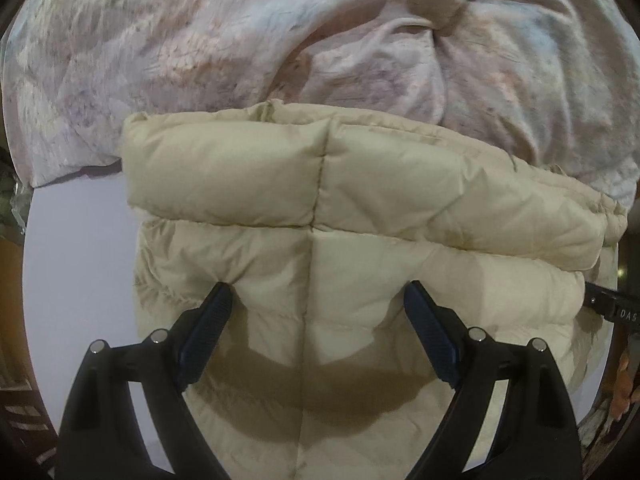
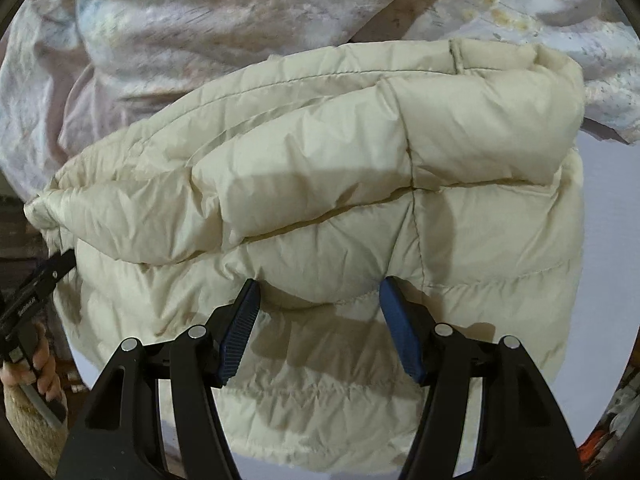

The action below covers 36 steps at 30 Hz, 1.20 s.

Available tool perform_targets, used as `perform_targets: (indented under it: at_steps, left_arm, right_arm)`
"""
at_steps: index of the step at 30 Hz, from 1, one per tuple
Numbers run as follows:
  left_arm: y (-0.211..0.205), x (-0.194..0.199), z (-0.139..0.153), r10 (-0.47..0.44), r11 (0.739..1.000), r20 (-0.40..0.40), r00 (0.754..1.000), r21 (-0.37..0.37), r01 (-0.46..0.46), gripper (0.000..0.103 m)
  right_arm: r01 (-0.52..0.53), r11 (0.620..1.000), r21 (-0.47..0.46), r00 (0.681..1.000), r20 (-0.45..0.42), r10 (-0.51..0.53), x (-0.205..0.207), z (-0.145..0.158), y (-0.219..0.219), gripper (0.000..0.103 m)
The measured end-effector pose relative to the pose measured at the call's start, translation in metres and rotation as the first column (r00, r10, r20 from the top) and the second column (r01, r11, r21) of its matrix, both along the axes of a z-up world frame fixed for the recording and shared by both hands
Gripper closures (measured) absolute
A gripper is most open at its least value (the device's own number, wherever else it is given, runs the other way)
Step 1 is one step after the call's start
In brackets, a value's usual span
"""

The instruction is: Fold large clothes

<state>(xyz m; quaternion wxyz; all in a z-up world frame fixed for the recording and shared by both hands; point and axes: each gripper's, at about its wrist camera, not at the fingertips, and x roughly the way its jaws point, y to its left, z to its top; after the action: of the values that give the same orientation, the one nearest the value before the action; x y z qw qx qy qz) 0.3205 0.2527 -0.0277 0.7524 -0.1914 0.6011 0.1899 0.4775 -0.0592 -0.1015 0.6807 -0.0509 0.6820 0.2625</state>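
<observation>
**One puffy jacket, two grippers, both spread wide**

So there's exactly one garment here: a cream quilted puffer jacket (image 1: 360, 208), already doubled over into a thick bundle, lying on a flat pale lavender sheet (image 1: 80, 280). Its top layer forms a fat rolled edge across the middle in both views.

Two grippers total. The left gripper (image 1: 318, 292) has its black arms and dark blue ribbed fingers (image 1: 208, 328) spread apart, tips resting against the jacket's lower panel, pinching nothing. The right gripper (image 2: 318, 286) is the same deal: blue fingers (image 2: 400, 328) splayed open, tips touching the puffy fabric (image 2: 320, 184) with a bulge of it sitting between them, not clamped.

Each camera catches the other tool at the edge of the jacket, and in the right wrist view a bare hand (image 2: 40, 364) grips that one's handle.

Behind the jacket there's one rumpled floral-print quilt in faded pink and blue (image 1: 280, 40), heaped up and crowding right against the far edge of the bundle.
</observation>
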Motion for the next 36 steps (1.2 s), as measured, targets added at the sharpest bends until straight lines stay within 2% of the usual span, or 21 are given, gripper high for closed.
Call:
perform_targets:
  at_steps: [2,10,15,18,27,33,36]
  left_arm:
    - [0.006,0.0,-0.003,0.023,1.0,0.0,1.0,-0.005,-0.023,0.015]
    - [0.009,-0.023,0.007,0.015,0.999,0.01,1.0,-0.043,-0.015,0.015]
    - [-0.01,-0.043,0.016,-0.015,0.999,0.028,1.0,-0.052,0.016,0.015]
    - [-0.021,-0.047,0.012,-0.05,0.999,0.007,0.999,-0.004,0.05,0.015]
    - [-0.035,-0.045,-0.013,-0.06,0.995,-0.013,0.998,0.073,0.06,0.009]
    - [-0.038,-0.039,-0.032,-0.066,0.993,-0.024,0.998,0.095,0.068,0.003]
    - [-0.027,-0.036,-0.04,-0.07,0.993,-0.03,0.997,0.097,0.072,0.002]
  right_arm:
    - [0.043,0.999,0.02,0.999,0.01,-0.043,0.0,0.0,-0.002,0.038]
    - [0.0,0.999,0.035,1.0,-0.01,0.0,-0.019,0.009,-0.013,0.038]
    - [-0.016,1.0,0.019,1.0,-0.004,0.016,-0.032,0.008,-0.014,0.038]
    - [-0.016,1.0,-0.007,1.0,0.001,0.016,-0.036,0.0,-0.011,0.037]
    - [-0.009,0.999,-0.047,1.0,0.01,0.009,-0.035,-0.023,0.001,0.034]
    - [-0.022,0.997,-0.067,1.0,0.013,0.023,-0.038,-0.033,0.006,0.032]
    - [-0.033,0.996,-0.078,0.999,0.023,0.035,-0.041,-0.038,0.01,0.031]
